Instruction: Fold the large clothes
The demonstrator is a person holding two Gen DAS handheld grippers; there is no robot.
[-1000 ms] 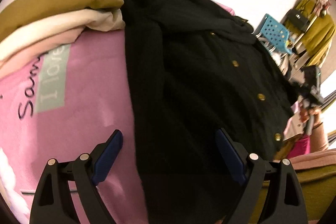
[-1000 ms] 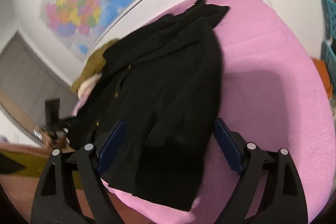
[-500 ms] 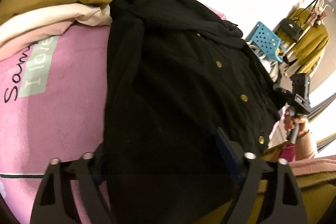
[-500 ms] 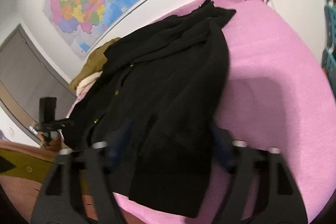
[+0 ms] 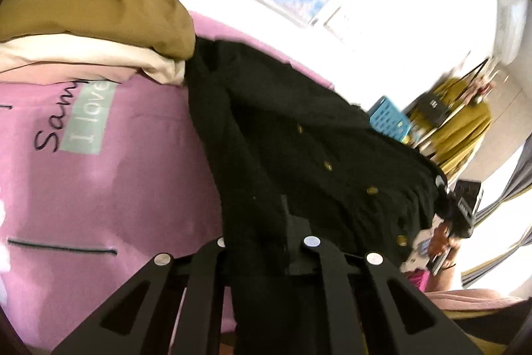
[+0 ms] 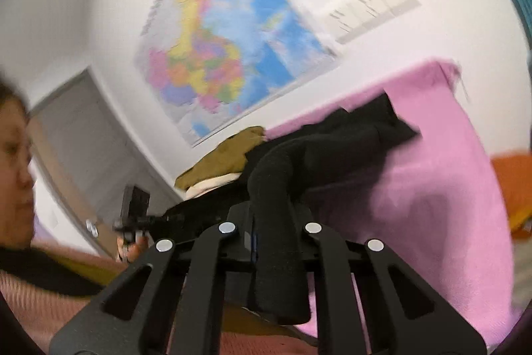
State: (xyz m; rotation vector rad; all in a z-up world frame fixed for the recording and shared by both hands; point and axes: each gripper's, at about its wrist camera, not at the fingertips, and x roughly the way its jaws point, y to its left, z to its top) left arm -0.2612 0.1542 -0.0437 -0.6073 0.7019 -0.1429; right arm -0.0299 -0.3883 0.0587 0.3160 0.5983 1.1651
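my left claw has just closed and is clamped on the near hem of the black knitted cardigan with small gold buttons; the fabric bunches up between its jaws and hangs down in front of them. my right claw has also just been closing, and it now pinches a thick rolled fold of the same cardigan, which droops over the jaws toward the camera. the rest of the cardigan lies stretched across the pink bedspread with printed lettering, its far end reaching toward the wall. just beside the cardigan's upper left edge, touching it, sits a pile of folded clothes: an olive-brown piece on top, cream and pale pink ones beneath. a colourful wall map hangs above the bed, blurred in both views. from the left view i see a blue perforated plastic basket beyond the cardigan's far right edge, and a mustard-yellow garment hanging behind it. the person's hand on the right claw's handle shows at the right.
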